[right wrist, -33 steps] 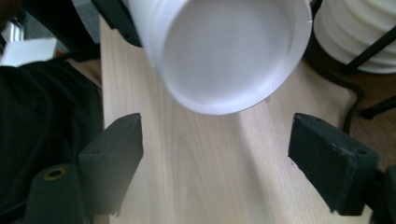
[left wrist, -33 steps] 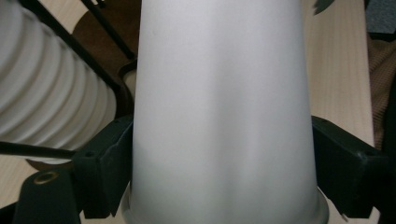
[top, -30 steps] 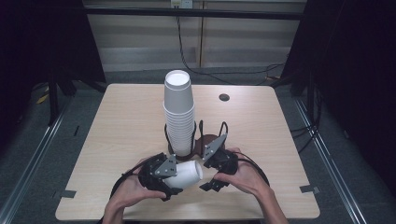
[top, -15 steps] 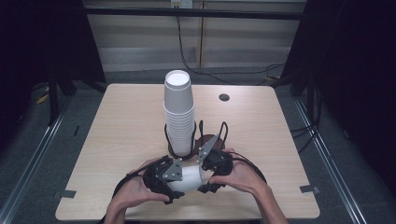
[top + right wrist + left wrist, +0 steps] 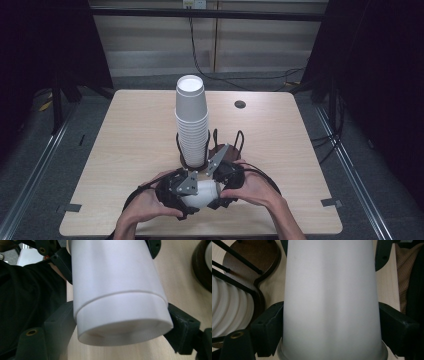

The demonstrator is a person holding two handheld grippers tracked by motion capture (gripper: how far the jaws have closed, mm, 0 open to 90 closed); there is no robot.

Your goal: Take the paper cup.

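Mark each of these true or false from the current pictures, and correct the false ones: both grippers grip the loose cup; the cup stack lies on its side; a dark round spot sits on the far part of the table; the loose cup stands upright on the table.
1. Both grippers grip the loose cup. True: the left gripper and the right gripper each have their jaws against its sides.
2. The cup stack lies on its side. False: it stands upright in the wire holder.
3. A dark round spot sits on the far part of the table. True.
4. The loose cup stands upright on the table. False: it is held sideways between the grippers.
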